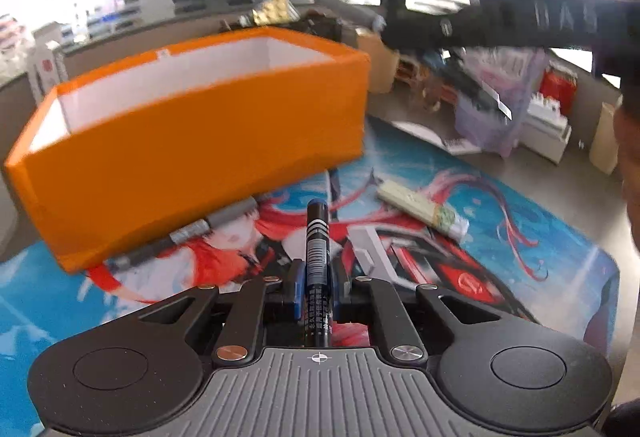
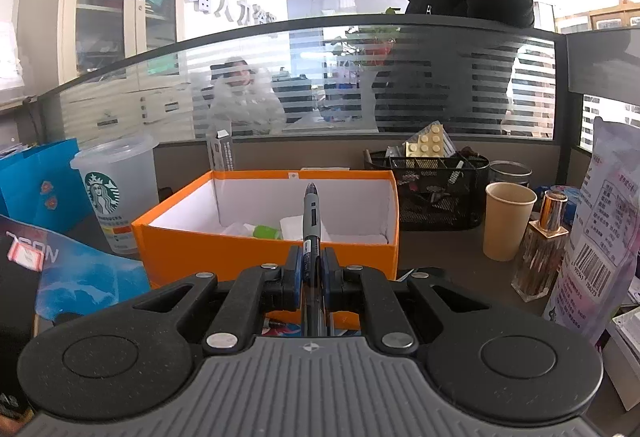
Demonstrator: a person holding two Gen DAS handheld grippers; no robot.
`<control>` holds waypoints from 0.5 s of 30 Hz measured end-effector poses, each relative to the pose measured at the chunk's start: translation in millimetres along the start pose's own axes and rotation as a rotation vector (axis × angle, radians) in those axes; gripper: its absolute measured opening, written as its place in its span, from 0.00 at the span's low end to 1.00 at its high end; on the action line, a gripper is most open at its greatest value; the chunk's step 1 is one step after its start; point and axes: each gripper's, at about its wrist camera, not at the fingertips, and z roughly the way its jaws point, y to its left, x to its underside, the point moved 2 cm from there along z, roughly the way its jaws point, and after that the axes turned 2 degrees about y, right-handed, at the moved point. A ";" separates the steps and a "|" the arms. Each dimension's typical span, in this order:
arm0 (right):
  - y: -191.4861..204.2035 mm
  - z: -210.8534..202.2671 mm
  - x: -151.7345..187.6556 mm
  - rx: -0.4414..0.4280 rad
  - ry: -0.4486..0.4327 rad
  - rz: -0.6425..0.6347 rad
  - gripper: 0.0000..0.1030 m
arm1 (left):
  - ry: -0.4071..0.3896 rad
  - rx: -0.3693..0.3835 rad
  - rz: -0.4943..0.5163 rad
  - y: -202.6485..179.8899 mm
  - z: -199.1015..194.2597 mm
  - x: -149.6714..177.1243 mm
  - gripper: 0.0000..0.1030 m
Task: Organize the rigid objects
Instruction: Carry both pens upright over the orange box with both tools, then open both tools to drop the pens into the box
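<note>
Here the left gripper [image 1: 316, 289] clamps a black marker [image 1: 317, 241] above the mat [image 1: 520, 237], the right gripper [image 2: 311, 273] a grey pen [image 2: 311, 215] aimed at the orange box [image 2: 264, 249]. Released early, either could strike the rim and roll away; the silver pen [image 1: 188, 233] by the box remains loose.

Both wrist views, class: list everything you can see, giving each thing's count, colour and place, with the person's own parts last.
orange box: one, orange outside, white inside, on the desk ahead
black marker: one, black, in the left hand-held gripper
grey pen: one, grey and black, in the right hand-held gripper
grey pens: some, grey, on the mat beside the box
mat: one, blue and red print, on the desk
paper cup: one, tan, right of the box
mesh organiser: one, black, behind the box
left hand-held gripper: one, black, closed
right hand-held gripper: one, black, closed
</note>
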 end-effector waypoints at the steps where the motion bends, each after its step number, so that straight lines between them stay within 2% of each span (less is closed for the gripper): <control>1: 1.4 -0.1 -0.2 -0.002 0.001 -0.002 0.09 | -0.010 -0.008 -0.006 2.0 -4.0 -2.5 0.10; 15: 14.5 -1.7 -8.3 -0.015 -0.008 -0.025 0.09 | -0.160 -0.089 -0.055 26.2 -60.0 -41.2 0.11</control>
